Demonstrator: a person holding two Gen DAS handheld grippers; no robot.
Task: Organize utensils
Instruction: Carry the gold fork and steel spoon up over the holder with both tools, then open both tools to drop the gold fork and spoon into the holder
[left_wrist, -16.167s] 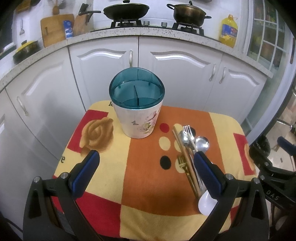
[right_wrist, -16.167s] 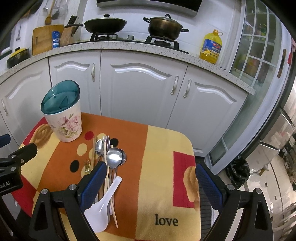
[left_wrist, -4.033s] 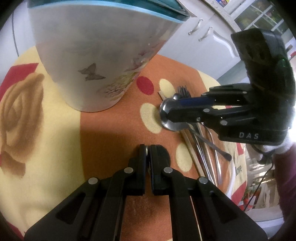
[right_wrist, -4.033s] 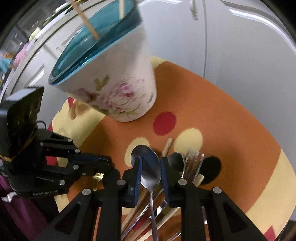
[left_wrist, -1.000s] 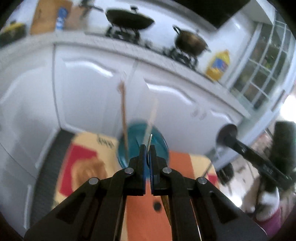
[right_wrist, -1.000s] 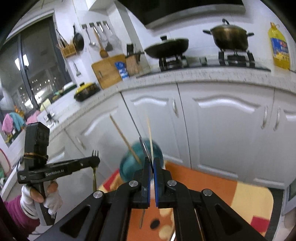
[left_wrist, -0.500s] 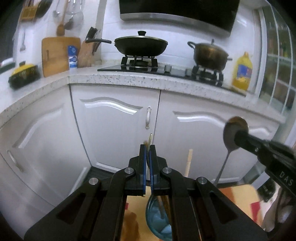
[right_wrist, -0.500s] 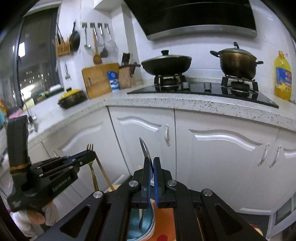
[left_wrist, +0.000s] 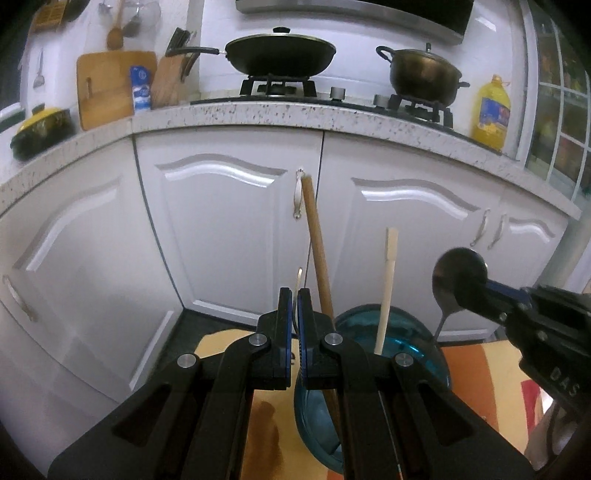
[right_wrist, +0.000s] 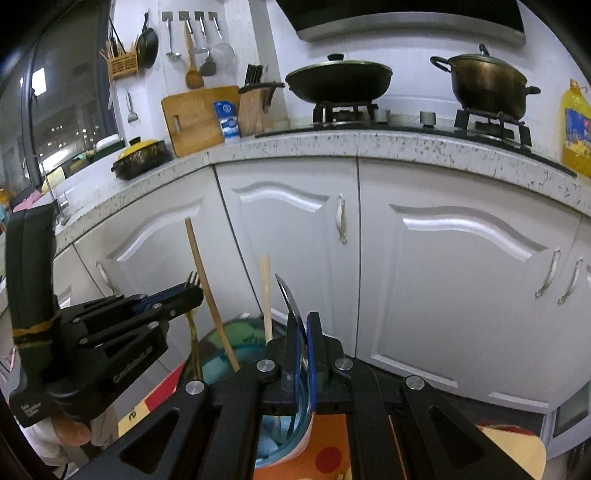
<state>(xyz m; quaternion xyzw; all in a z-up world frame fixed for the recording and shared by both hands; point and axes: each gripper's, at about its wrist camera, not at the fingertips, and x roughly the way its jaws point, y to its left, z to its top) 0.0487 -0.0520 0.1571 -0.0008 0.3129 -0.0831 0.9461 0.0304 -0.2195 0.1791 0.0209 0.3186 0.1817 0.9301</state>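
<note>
Over the teal holder (left_wrist: 391, 332) (chopsticks (left_wrist: 317, 251) inside), my left tongs (left_wrist: 294, 332) clamp a fork (right_wrist: 192, 317), my right tongs (right_wrist: 302, 354) a spoon (left_wrist: 458, 280).

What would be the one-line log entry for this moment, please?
left gripper: shut on fork | right gripper: shut on spoon | both above holder | chopsticks already in holder

The table (left_wrist: 491, 373) is covered by an orange and yellow cloth (right_wrist: 332, 458). On it a teal-rimmed holder (left_wrist: 413, 332) is placed.
</note>
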